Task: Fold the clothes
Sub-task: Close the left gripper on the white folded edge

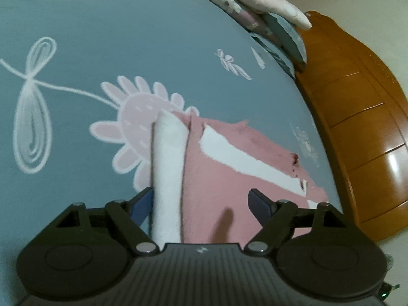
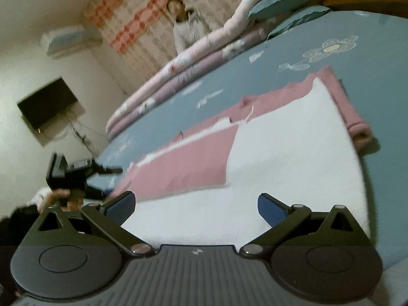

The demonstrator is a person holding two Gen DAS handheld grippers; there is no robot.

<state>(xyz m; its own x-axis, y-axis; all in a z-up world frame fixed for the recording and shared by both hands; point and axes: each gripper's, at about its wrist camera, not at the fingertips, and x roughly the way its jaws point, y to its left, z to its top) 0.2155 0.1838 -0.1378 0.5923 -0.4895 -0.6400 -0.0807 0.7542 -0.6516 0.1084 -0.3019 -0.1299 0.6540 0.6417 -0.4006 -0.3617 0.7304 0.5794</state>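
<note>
Spread across both views is a bed covered by a grey-blue sheet (image 1: 127, 25) printed with pale pink and white flowers and looping line drawings. On this sheet, near the bed's edge, a pink and white garment of soft, fleecy-looking fabric (image 2: 280, 158) is laid out flat. Its surface is divided into broad white panels and dusty pink panels, and a rolled pink edge is seen at its far right in the right wrist view. In the left wrist view one white strip of it (image 1: 167, 168) is seen running straight toward the camera between the fingers.

Along the far side of the bed, folded quilts in pink and lilac floral cloth (image 2: 178, 76) are stacked, with blue pillows (image 2: 280, 0) beside them. A polished orange-brown wooden headboard (image 1: 357, 114) is seen at the bed's end. On the pale wall a dark flat screen (image 2: 48, 107) is mounted, and a patterned pink and white curtain (image 2: 153, 7) is hung further along.

The left claw (image 1: 201, 205) is held wide open, its blue-padded fingers on either side of the garment, with nothing gripped. The right claw (image 2: 196, 206) is likewise spread wide above the white panel, and nothing is held.
</note>
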